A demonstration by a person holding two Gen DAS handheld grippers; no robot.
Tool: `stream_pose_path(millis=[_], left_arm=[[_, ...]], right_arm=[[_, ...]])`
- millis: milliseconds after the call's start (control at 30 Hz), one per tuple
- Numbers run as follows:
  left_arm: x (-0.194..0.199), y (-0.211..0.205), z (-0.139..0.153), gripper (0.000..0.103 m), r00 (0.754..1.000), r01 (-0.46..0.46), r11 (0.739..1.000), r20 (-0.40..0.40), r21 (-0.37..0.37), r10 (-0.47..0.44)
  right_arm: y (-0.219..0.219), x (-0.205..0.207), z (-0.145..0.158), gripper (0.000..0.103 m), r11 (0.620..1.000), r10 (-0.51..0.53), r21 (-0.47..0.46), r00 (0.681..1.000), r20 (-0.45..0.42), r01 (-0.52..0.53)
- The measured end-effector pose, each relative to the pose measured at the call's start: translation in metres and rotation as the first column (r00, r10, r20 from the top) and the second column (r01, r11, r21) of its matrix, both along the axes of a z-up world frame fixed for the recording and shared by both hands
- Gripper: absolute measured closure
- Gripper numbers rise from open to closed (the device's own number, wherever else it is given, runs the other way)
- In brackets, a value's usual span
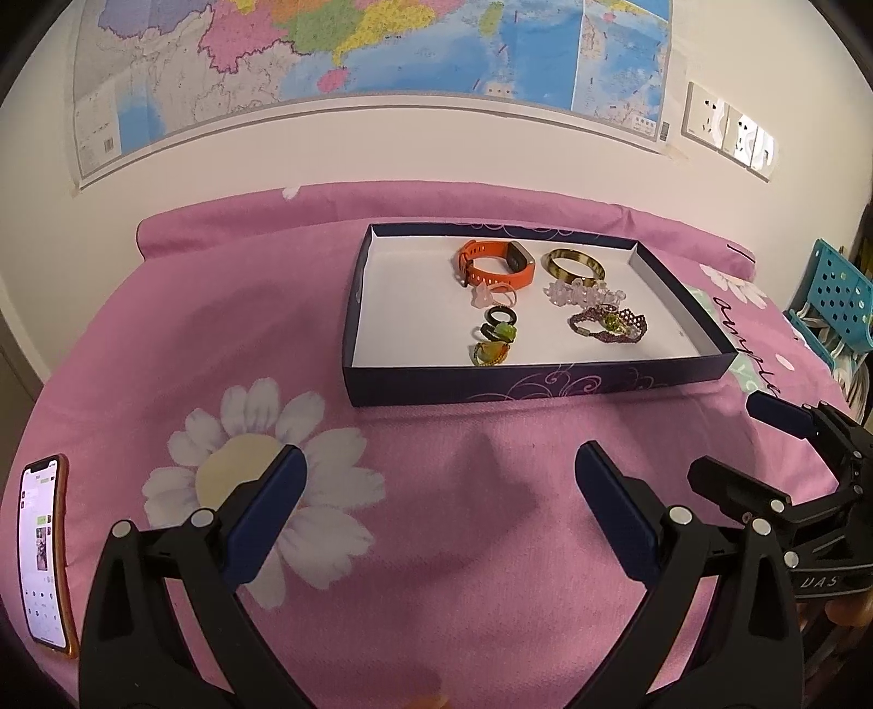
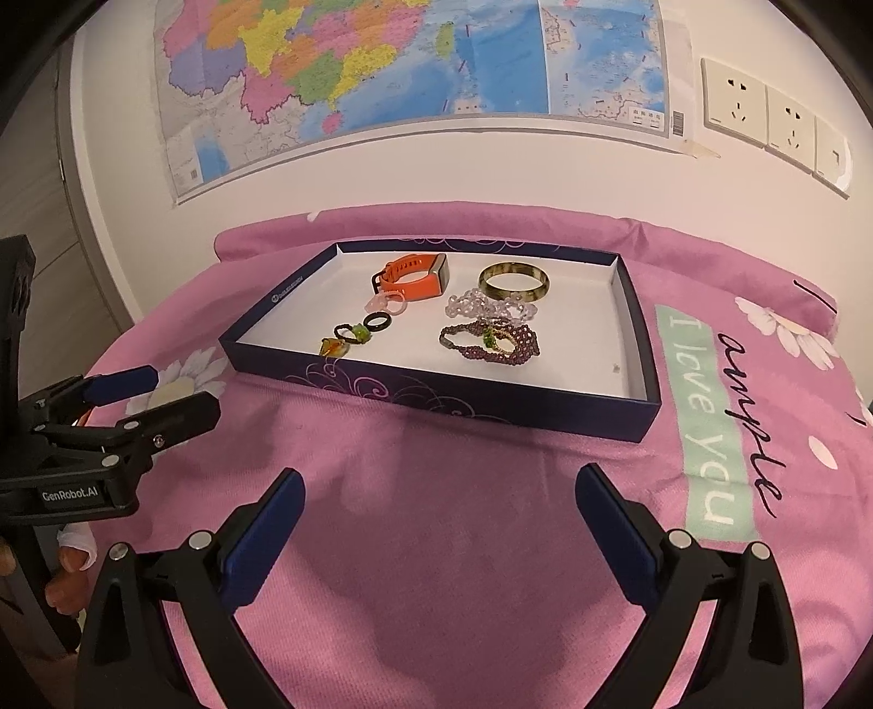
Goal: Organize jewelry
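- We hold both claws spread and empty over the pink bedspread (image 1: 447, 491), short of the near wall of the box (image 1: 491, 384): left gripper (image 1: 441, 491), right gripper (image 2: 439, 510).
- The jewelry lies ahead in the box: orange watch (image 1: 494, 264) and bangle (image 1: 573, 265) toward the far wall, rings (image 1: 494, 335) mid-floor, purple bracelet (image 2: 491, 341) lying crosswise.
- We judge the right gripper nearer the bracelet.
- A map (image 2: 409, 71) hangs behind; a phone (image 1: 43, 551) sits at the near left edge.

A box (image 1: 537, 376) sits on a cloth (image 1: 436, 518) before the wall map (image 1: 382, 49). Inside, rings (image 1: 494, 332) lie left, bracelets (image 1: 605, 322) right, a watch (image 1: 494, 264) and bangle (image 1: 573, 264) behind. A phone (image 1: 43, 551) lies far left.
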State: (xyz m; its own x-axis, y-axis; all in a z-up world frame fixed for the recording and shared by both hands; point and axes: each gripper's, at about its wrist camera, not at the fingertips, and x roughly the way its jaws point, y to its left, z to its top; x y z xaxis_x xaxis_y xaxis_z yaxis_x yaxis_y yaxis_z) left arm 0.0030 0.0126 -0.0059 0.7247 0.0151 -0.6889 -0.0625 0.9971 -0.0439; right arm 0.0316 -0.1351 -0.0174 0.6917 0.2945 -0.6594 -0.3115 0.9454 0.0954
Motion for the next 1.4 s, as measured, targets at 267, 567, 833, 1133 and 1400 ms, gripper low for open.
stream_pose_path(millis=[267, 567, 833, 1133, 1400], left_arm=[[-0.0007, -0.0023, -0.0031, 0.006, 1.0, 0.002, 1.0, -0.007, 0.005, -0.002], [-0.0006, -0.0037, -0.004, 0.006, 1.0, 0.006, 1.0, -0.011, 0.01, -0.006], [-0.0007, -0.0039, -0.0053, 0.006, 1.0, 0.008, 1.0, -0.011, 0.01, -0.008], [-0.0002, -0.0042, -0.0055, 0.006, 1.0, 0.007, 1.0, -0.015, 0.011, -0.007], [0.0002, -0.0043, -0.006, 0.006, 1.0, 0.009, 1.0, -0.017, 0.011, -0.009]], right_arm=[[0.0003, 0.001, -0.0017, 0.007, 1.0, 0.0, -0.004, 1.0, -0.007, 0.0], [-0.0006, 0.0014, -0.0025, 0.007, 1.0, -0.003, 0.0, 1.0, -0.011, 0.003], [-0.0017, 0.0025, -0.003, 0.007, 1.0, -0.004, 0.003, 1.0, -0.016, 0.004], [-0.0013, 0.0027, -0.004, 0.007, 1.0, -0.006, 0.005, 1.0, -0.021, 0.006], [-0.0021, 0.0027, -0.0044, 0.007, 1.0, -0.008, 0.008, 1.0, -0.026, 0.008]])
